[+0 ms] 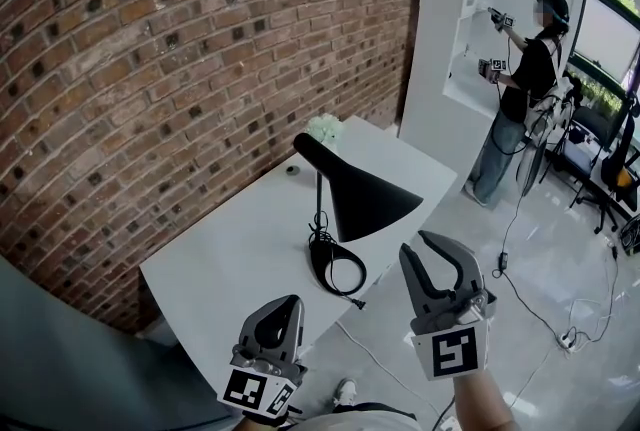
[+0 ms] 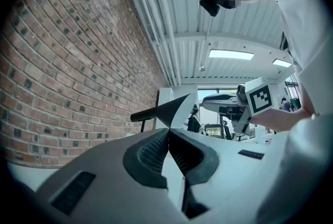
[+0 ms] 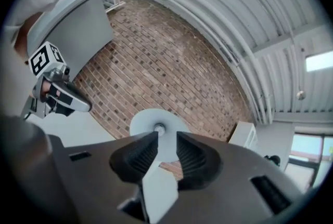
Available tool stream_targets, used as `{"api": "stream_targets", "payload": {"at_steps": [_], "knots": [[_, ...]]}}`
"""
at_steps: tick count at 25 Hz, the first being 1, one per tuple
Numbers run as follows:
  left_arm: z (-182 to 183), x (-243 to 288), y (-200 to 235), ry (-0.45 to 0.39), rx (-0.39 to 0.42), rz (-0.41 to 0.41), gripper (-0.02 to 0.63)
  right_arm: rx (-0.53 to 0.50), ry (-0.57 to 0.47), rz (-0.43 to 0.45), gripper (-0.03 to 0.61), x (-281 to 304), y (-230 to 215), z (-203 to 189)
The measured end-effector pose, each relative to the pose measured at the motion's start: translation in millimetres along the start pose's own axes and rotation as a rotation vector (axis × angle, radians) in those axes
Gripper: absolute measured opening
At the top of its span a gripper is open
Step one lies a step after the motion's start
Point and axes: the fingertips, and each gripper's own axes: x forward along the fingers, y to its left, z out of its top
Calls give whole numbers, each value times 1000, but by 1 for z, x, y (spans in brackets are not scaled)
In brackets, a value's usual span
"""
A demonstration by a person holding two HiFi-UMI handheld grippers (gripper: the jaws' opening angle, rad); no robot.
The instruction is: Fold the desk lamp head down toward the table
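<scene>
A black desk lamp stands on the white table point(image 1: 230, 259), with its cone-shaped head point(image 1: 365, 194) tilted down to the right over a ring base point(image 1: 335, 269). My right gripper point(image 1: 428, 257) hangs just off the table's near right edge, below the shade's rim and apart from it. Its jaws are open with nothing between them. In the right gripper view the shade's white inside point(image 3: 156, 123) faces the right gripper point(image 3: 166, 141). My left gripper point(image 1: 288, 309) is shut and empty at the table's near corner. In the left gripper view the lamp head point(image 2: 167, 110) shows beyond the left gripper point(image 2: 168, 132).
A brick wall point(image 1: 150, 69) runs along the table's left side. White flowers point(image 1: 324, 127) and a small object point(image 1: 292, 171) sit at the table's far end. The lamp's cord point(image 1: 370, 344) drops to the floor. A person point(image 1: 520, 89) works at a white shelf at back right, near cables and chairs.
</scene>
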Motion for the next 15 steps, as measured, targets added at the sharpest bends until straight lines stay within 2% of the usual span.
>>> {"api": "stream_targets", "payload": {"at_steps": [2,4,9,15], "knots": [[2,4,2,2,3,3,8,-50,13,-3,142,3,-3,-1],[6,8,5,0,4,16,8,-114,30,-16,164,7,-8,-3],[15,21,12,-14,21,28,8,-305,20,-36,175,21,-18,2],[19,32,10,-22,10,19,8,-430,9,22,196,40,-12,3]]}}
